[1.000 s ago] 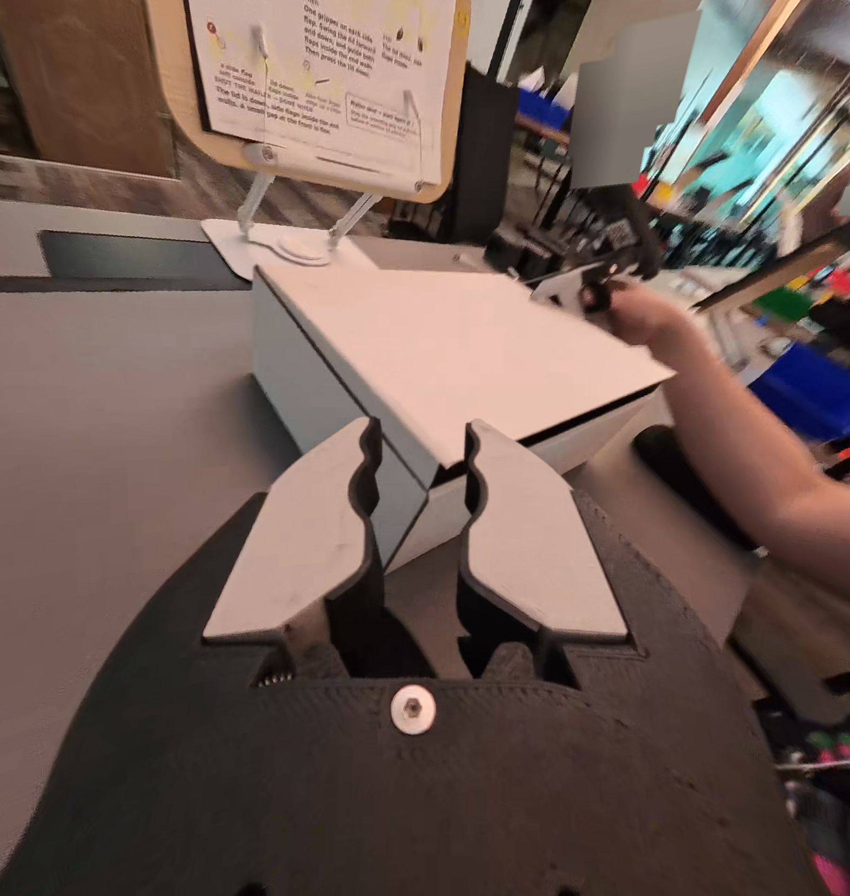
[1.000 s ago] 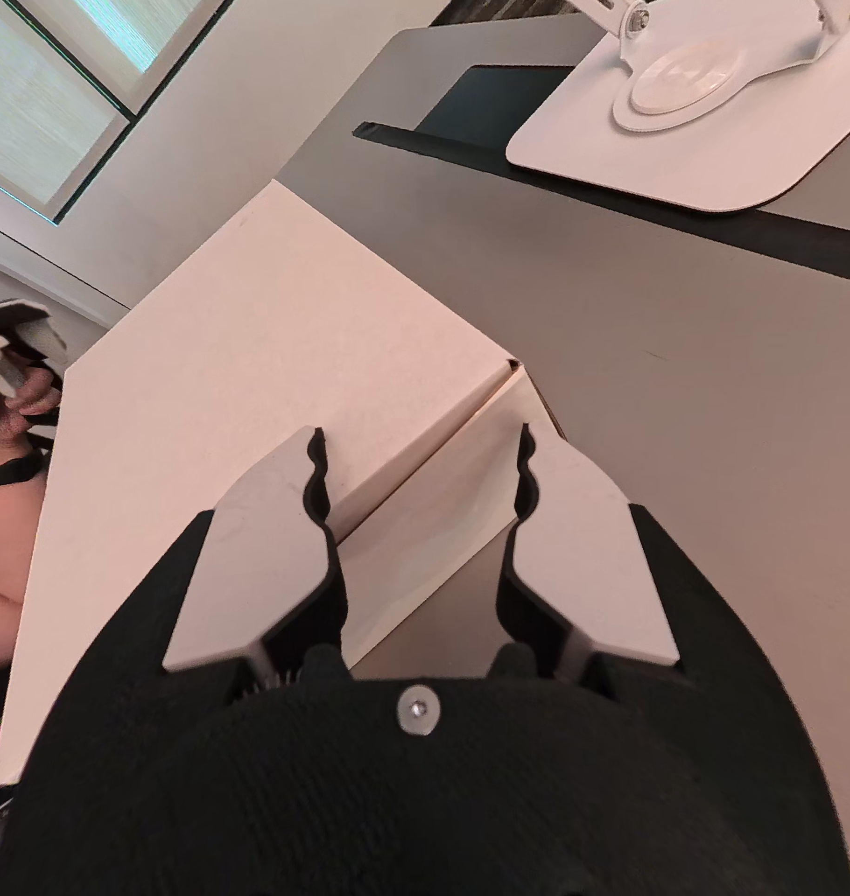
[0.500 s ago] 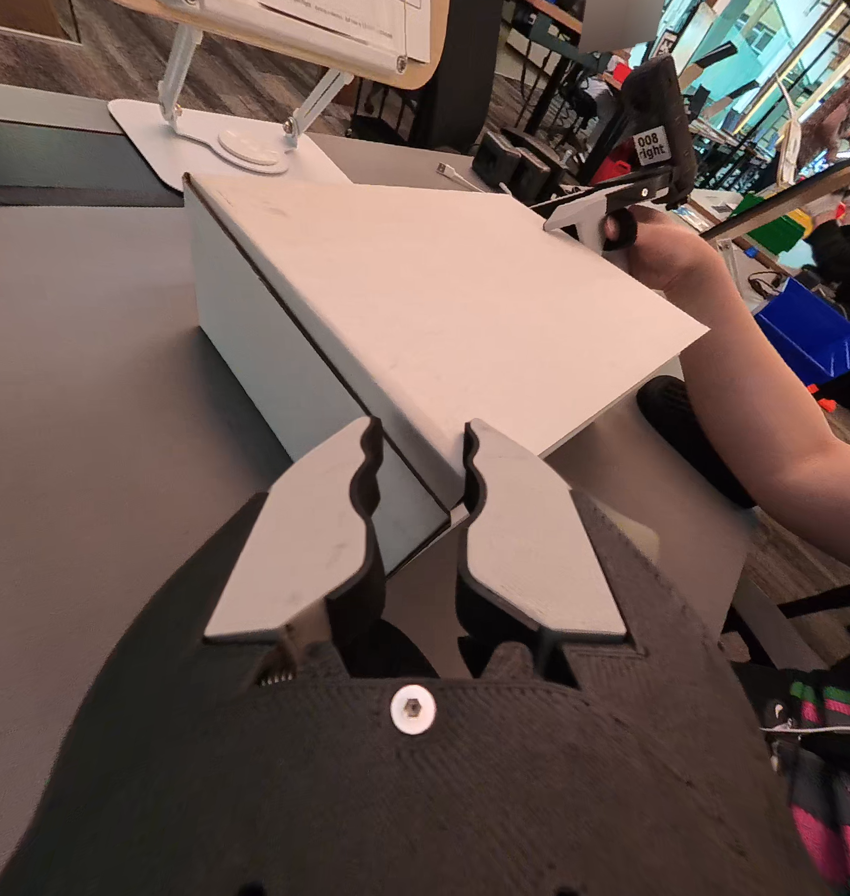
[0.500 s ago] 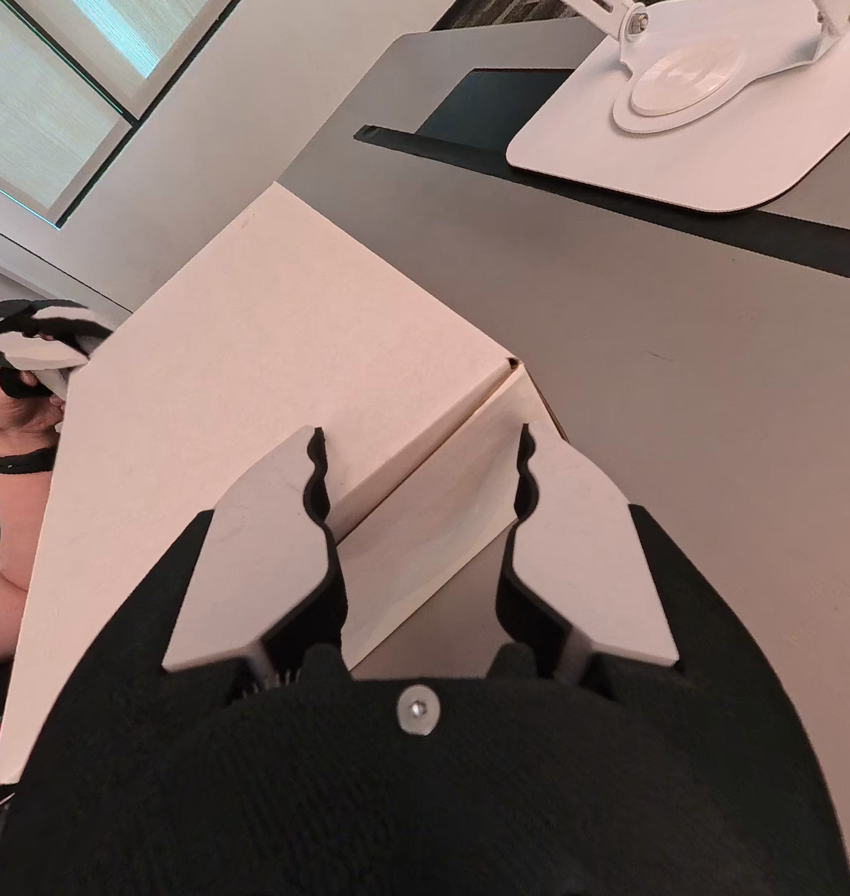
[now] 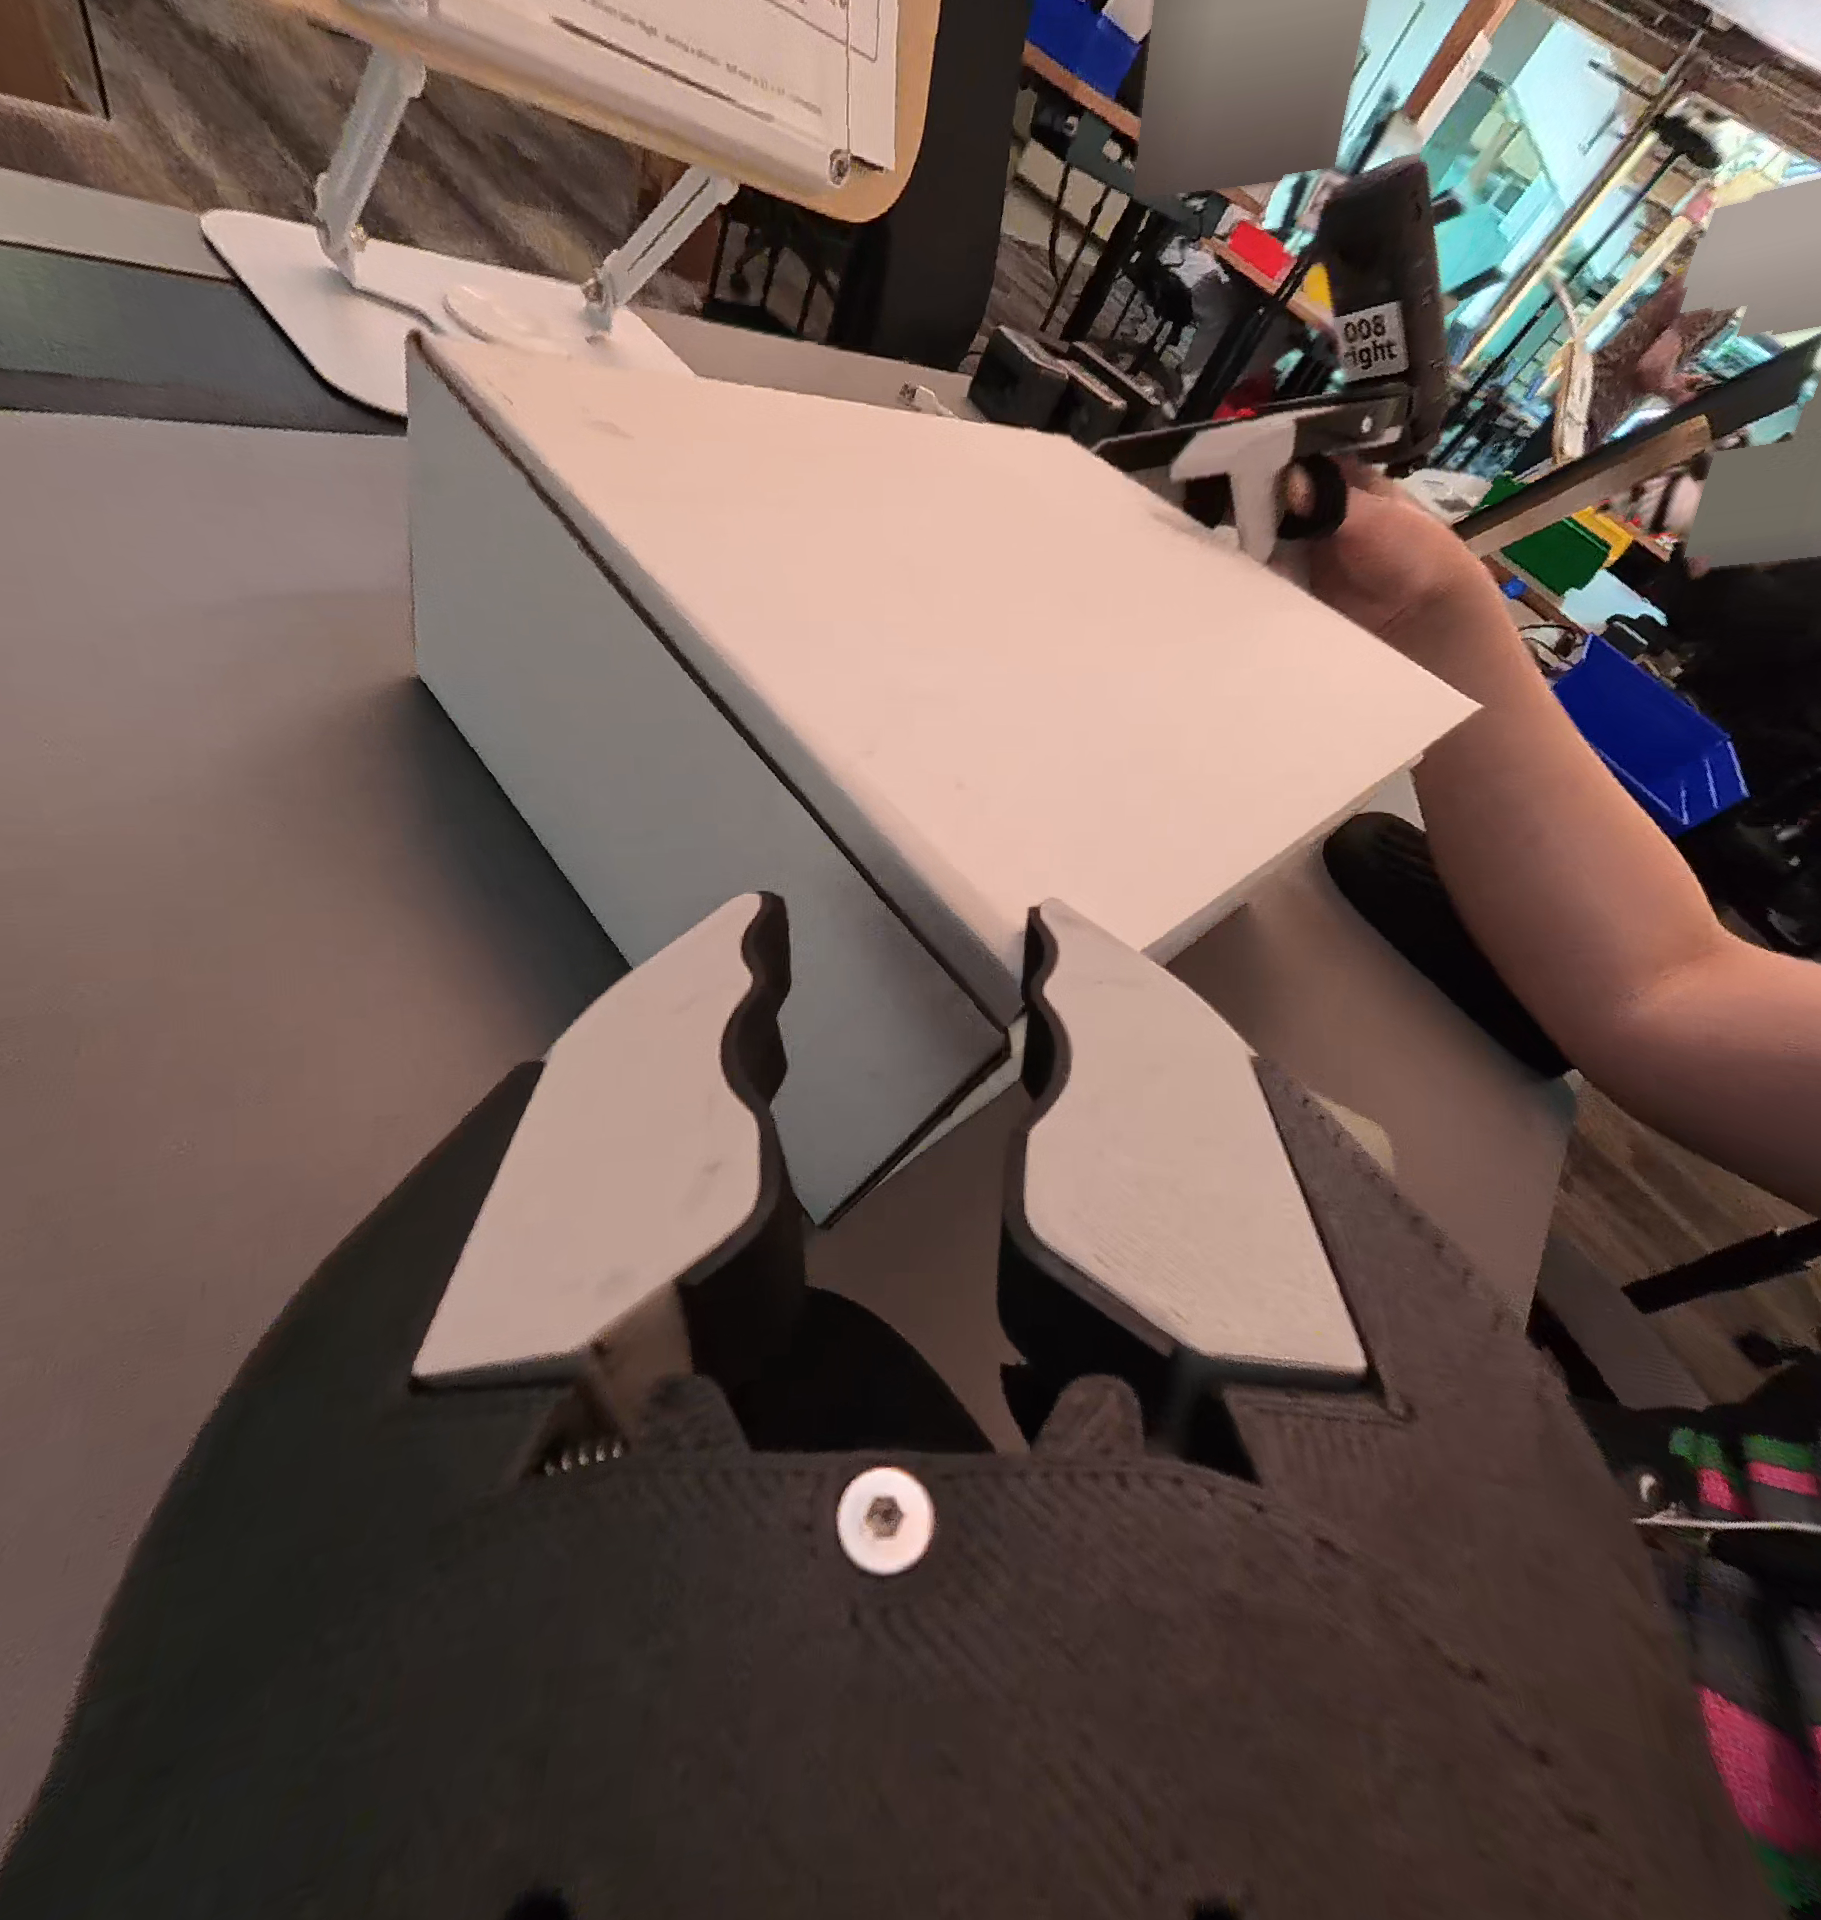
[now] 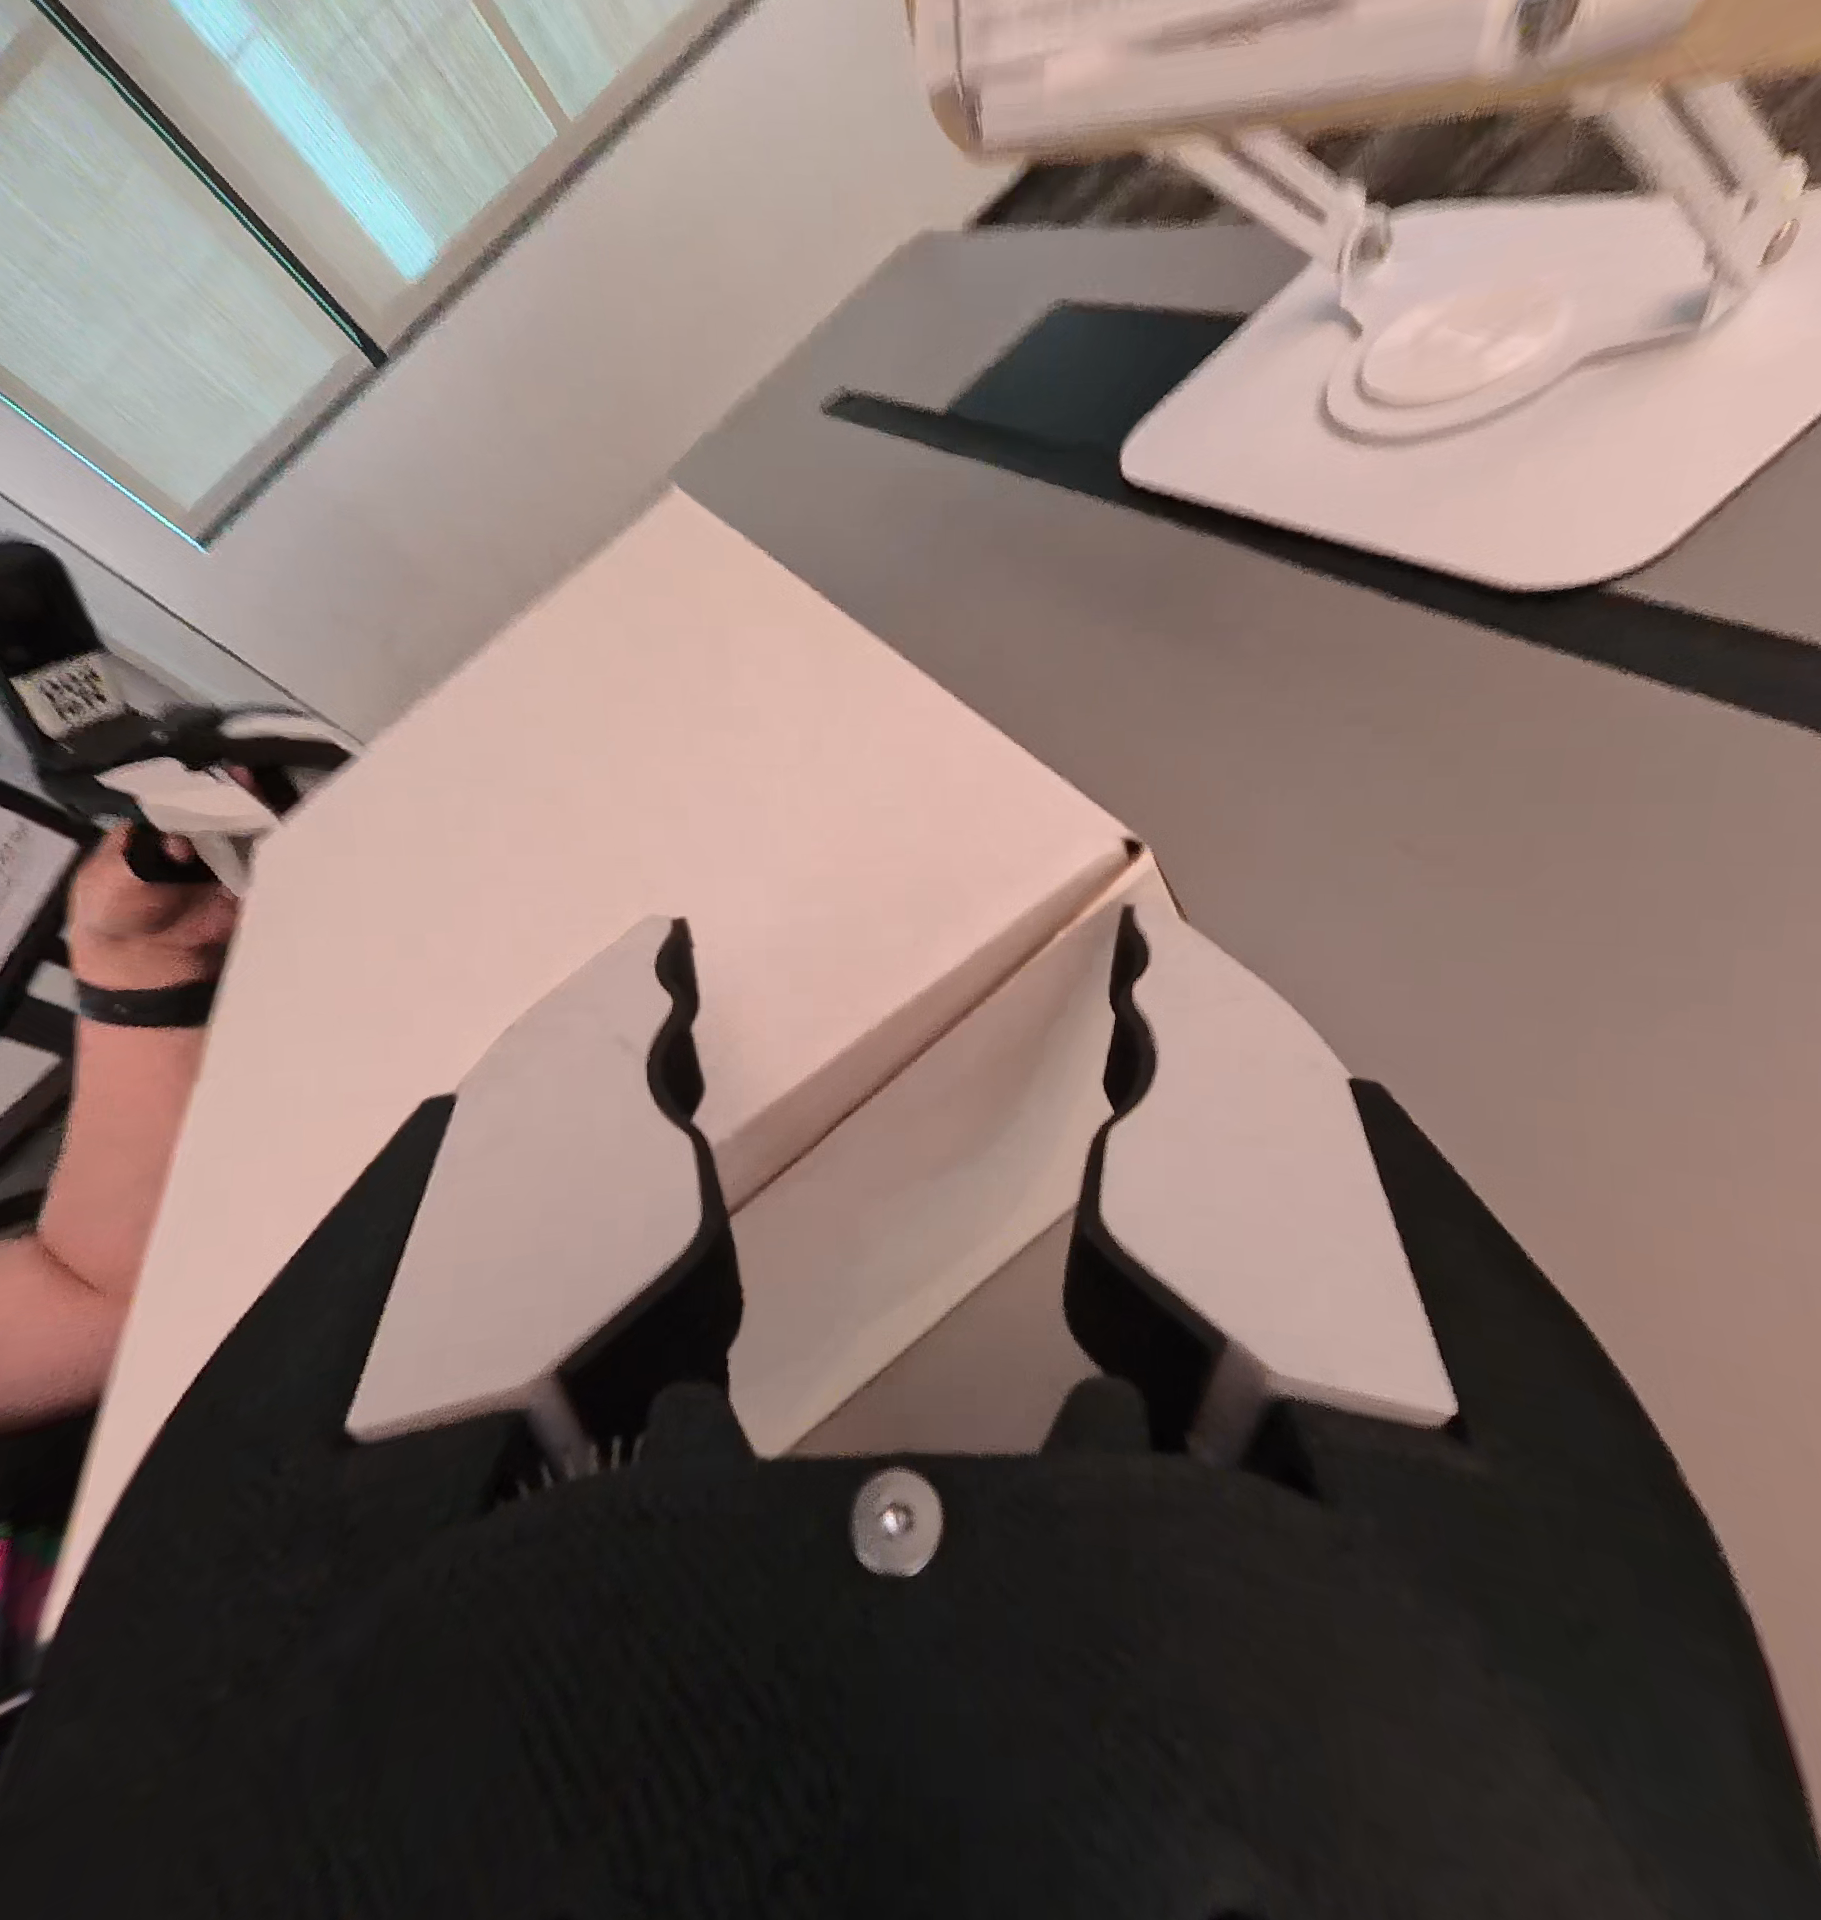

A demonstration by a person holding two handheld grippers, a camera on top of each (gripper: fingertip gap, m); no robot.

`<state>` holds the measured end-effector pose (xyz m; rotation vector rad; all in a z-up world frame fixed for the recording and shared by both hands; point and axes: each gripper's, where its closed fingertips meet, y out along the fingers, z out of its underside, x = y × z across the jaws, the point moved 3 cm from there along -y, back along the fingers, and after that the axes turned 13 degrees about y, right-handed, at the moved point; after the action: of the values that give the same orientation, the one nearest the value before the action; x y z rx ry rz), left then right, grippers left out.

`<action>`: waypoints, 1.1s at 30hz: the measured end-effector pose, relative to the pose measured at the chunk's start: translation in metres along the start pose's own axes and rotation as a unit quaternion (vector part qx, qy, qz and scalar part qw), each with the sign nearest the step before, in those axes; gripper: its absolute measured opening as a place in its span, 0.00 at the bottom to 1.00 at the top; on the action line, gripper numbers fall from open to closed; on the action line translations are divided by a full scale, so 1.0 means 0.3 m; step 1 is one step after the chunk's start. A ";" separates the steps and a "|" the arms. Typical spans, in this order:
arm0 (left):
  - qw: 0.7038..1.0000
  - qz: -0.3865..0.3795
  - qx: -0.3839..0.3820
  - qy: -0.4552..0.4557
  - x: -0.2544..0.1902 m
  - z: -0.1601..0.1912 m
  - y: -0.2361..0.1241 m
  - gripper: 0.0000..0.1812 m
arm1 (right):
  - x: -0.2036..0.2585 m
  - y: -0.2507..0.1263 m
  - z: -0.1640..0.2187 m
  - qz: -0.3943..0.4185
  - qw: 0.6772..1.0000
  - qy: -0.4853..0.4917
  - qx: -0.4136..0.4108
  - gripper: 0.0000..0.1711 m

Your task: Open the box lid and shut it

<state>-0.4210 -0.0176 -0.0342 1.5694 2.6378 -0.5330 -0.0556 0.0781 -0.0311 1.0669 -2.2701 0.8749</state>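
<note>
A white box (image 5: 615, 769) stands on the grey table (image 5: 158, 727). Its lid (image 5: 989, 623) slopes, lower at the near left and higher at the right edge. My left gripper (image 5: 906, 914) is open, and the lid's near corner lies between its fingers, close to the right one. My right gripper (image 6: 901, 920) is open wide and straddles the lid's front flap (image 6: 947, 1143) at the opposite corner, its left finger (image 6: 563, 1164) over the lid top (image 6: 677, 779). The right gripper also shows in the left wrist view (image 5: 1280, 468), in a hand.
A white stand (image 5: 293, 260) carrying a sheet on a board (image 5: 677, 62) sits just behind the box; it also shows in the right wrist view (image 6: 1508, 436). A person's forearm (image 5: 1571, 883) reaches over the table's right edge. A blue bin (image 5: 1654, 748) lies beyond.
The left gripper's fingers have parted a little around the lid corner. The right wrist view has tipped up and blurred, so more of the stand shows. The lid stays sloped.
</note>
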 end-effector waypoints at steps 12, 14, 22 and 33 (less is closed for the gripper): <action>0.996 0.066 -0.046 0.026 -0.056 0.040 -0.031 0.26 | 0.223 -0.256 0.129 0.077 0.960 -0.215 -0.161 0.45; 0.995 0.088 -0.032 0.040 -0.078 0.063 -0.019 0.29 | 0.249 -0.245 0.191 0.051 0.966 -0.208 -0.147 0.45; 0.990 0.064 0.013 0.127 -0.118 0.099 0.029 0.34 | 0.340 -0.282 0.277 0.065 0.949 -0.195 -0.240 0.43; 0.965 0.132 0.078 0.213 -0.285 0.128 0.128 0.35 | 0.789 0.072 0.535 -0.032 0.946 -0.307 -0.098 0.39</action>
<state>-0.3517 -0.0852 -0.0644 2.2714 2.6443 -0.4354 -0.2342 -0.1434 0.0055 1.4568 -2.7205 0.2923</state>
